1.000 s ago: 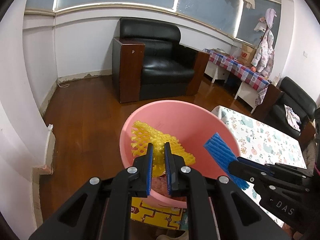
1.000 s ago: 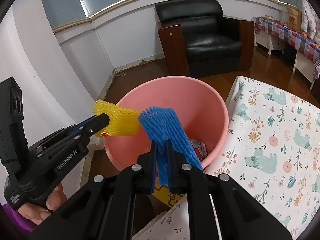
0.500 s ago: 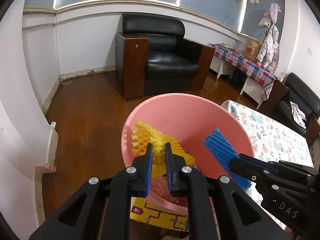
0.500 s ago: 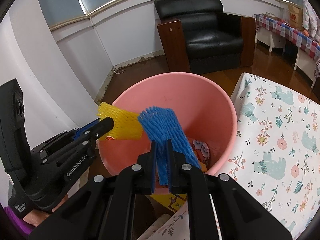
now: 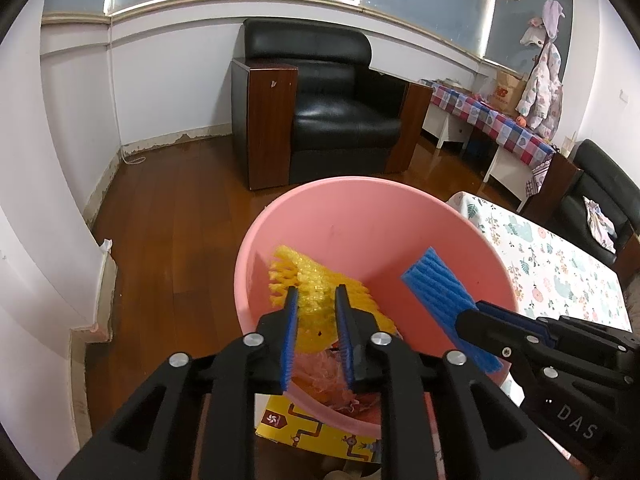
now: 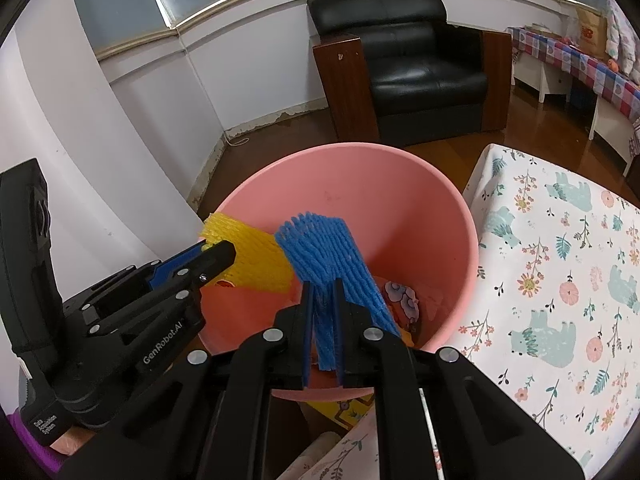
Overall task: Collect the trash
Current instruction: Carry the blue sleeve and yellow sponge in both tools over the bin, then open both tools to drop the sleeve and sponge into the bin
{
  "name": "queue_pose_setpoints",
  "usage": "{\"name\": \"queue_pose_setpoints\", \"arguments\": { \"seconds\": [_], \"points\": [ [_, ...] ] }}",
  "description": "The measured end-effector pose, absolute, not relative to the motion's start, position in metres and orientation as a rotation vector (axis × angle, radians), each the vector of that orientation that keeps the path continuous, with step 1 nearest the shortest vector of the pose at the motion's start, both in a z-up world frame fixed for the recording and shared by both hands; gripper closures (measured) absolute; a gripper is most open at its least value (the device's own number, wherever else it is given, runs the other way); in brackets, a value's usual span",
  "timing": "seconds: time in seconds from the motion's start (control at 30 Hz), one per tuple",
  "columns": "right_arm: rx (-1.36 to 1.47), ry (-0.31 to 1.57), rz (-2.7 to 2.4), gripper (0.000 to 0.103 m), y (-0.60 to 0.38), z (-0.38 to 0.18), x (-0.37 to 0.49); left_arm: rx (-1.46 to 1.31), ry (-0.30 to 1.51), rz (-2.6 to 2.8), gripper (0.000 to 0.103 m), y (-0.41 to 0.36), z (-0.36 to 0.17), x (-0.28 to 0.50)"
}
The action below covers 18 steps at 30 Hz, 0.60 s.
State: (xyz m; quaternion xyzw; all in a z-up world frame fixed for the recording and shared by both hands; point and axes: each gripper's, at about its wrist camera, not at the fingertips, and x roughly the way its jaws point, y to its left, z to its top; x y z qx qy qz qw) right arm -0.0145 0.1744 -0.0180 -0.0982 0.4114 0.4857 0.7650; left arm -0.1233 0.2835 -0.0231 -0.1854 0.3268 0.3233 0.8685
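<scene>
Yellow net (image 5: pixel 310 300) between left claw (image 5: pixel 314 292) fingers

bin (image 5: pixel 400 208) on floor, left of table (image 6: pixel 560 280) | armchair (image 5: pixel 336 108) behind bin | two foam nets (image 6: pixel 328 256) over bin | wrappers (image 6: pixel 400 300) inside

A lived-in home sitting room is shown. A black leather armchair (image 5: pixel 332 104) is set on a dark wooden floor (image 5: pixel 168 216) against white walls. A side table is covered with a checked cloth (image 5: pixel 496 120), clothes (image 5: pixel 542 80) are hung above it, and a floral tablecloth (image 6: pixel 560 280) is spread nearby.
</scene>
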Motion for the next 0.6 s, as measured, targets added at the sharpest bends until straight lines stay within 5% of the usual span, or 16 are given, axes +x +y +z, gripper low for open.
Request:
{"name": "queue_pose_setpoints", "arguments": {
  "seconds": [0.2,0.37,0.6],
  "points": [
    [-0.218,0.901,1.047,0.093,0.176,-0.02,-0.012,-0.4,0.682,0.671,0.064,0.285,-0.023,-0.125],
    [-0.184,0.894,1.069,0.071,0.173,-0.019,-0.009,-0.397,0.667,0.658,0.054,0.283,-0.02,-0.127],
    [-0.164,0.854,1.094,0.062,0.163,-0.011,-0.008,-0.407,0.641,0.64,0.047,0.28,-0.01,-0.13]
  ]
}}
